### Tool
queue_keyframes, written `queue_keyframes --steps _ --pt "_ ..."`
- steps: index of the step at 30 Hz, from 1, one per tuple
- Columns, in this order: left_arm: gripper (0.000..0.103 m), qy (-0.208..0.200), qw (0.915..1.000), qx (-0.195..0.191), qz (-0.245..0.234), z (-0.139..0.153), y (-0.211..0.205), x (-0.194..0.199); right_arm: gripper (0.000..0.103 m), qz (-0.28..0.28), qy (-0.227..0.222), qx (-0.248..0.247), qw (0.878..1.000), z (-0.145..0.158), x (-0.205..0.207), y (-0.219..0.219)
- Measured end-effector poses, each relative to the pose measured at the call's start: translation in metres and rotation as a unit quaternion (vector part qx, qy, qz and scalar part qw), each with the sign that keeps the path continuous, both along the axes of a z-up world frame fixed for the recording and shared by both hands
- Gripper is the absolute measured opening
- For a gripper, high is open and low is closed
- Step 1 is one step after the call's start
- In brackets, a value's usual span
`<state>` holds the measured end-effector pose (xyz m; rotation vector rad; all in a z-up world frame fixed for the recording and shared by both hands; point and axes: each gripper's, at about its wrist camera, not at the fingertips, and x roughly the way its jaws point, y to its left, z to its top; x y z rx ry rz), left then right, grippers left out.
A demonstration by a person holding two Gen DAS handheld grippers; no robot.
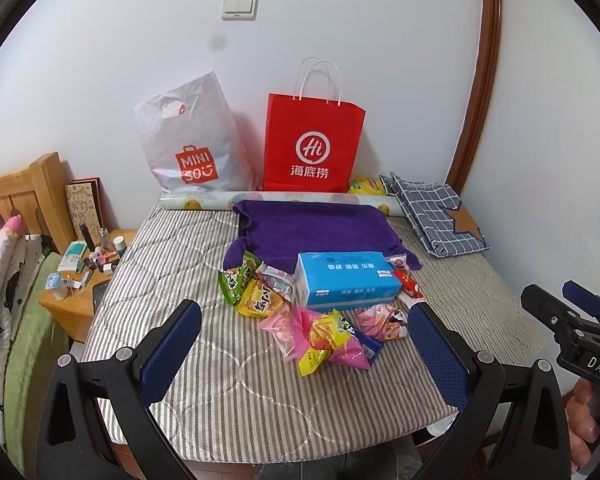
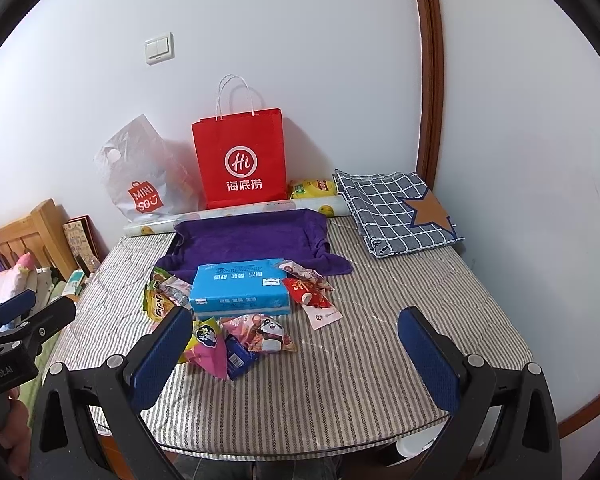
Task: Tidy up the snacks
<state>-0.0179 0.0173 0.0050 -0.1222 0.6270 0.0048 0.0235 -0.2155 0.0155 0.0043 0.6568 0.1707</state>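
- Two grippers, left (image 1: 305, 334) and right (image 2: 295, 342), both spread wide, blue pads holding nothing, raised above near edge of striped table cover (image 2: 380, 360)
- Several snack packets (image 1: 324, 336) loose mid-table, clustered around blue tissue pack (image 1: 346, 278): green and yellow ones (image 1: 246, 286) at its left, pink, yellow and panda-print ones in front, red packet (image 2: 310, 292) at its right
- Purple towel (image 2: 252, 240) spread behind tissue pack, front edge touching it
- Red paper bag (image 1: 314, 144) upright against back wall, white Miniso plastic bag (image 1: 190, 140) leaning just beside it on left
- Patterned roll (image 1: 196, 202) lying along back edge
- Checked cloth with star (image 2: 400, 212) folded at back right corner
- Wooden nightstand (image 1: 68, 308) at left, crowded with small bottles
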Motion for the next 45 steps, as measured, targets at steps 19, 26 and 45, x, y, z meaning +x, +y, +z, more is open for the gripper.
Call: queue_keyframes --steps 19,26,45 --pt "0.103 0.013 0.9996 0.025 0.005 -0.008 -0.003 0.010 0.103 -0.005 0.010 -0.013 1.000 -0.026 0.019 0.010" --pt "0.103 0.025 0.9994 0.007 0.022 -0.015 0.003 0.024 0.103 -0.030 0.016 -0.022 0.999 -0.035 0.031 0.007" --pt "0.103 0.070 0.9973 0.023 0.001 -0.067 0.014 0.095 0.103 -0.001 0.066 -0.008 0.998 -0.097 0.091 -0.020"
